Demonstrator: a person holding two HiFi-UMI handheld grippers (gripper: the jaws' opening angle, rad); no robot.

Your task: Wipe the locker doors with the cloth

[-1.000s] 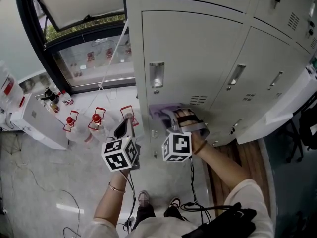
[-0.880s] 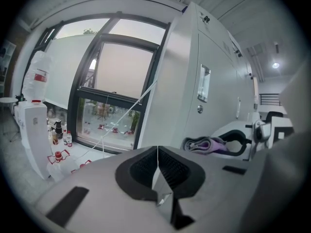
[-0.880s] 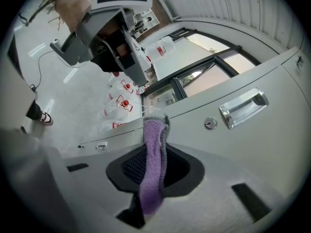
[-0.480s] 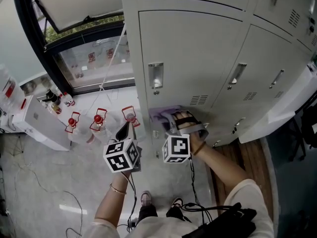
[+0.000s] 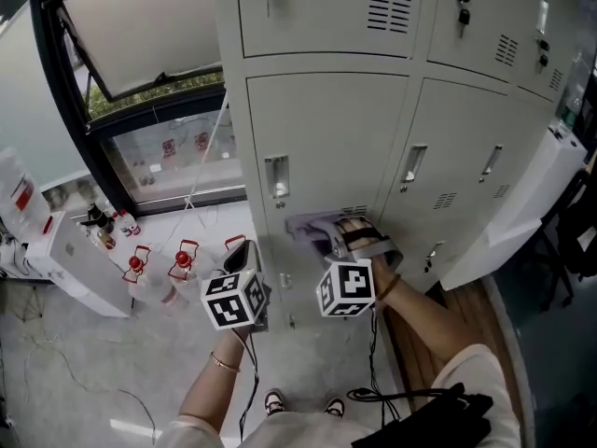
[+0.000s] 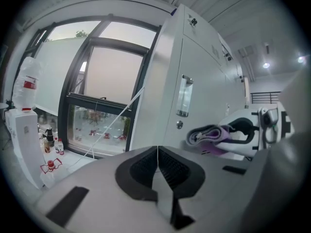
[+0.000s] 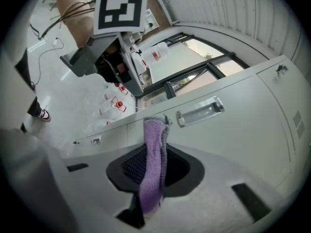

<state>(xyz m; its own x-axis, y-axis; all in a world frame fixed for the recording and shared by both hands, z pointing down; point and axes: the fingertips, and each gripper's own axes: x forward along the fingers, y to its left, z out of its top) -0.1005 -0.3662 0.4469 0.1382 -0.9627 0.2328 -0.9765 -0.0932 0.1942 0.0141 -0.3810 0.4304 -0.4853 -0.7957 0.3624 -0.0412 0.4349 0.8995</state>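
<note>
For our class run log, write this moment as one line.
task: wipe locker door | right gripper: shut on purple cloth, low on door | left gripper: shut, empty

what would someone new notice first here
The purple cloth stands out, clamped in the right hand-held gripper and held low against a grey locker door. Beside it, the left hand-held gripper hangs shut and empty. To the left, red-topped bottles stand on the floor under the window.

2 claws (image 6: 157, 152) (image 7: 154, 165), 2 marker cubes (image 5: 231, 299) (image 5: 347, 288), 1 cloth (image 5: 301, 224).
</note>
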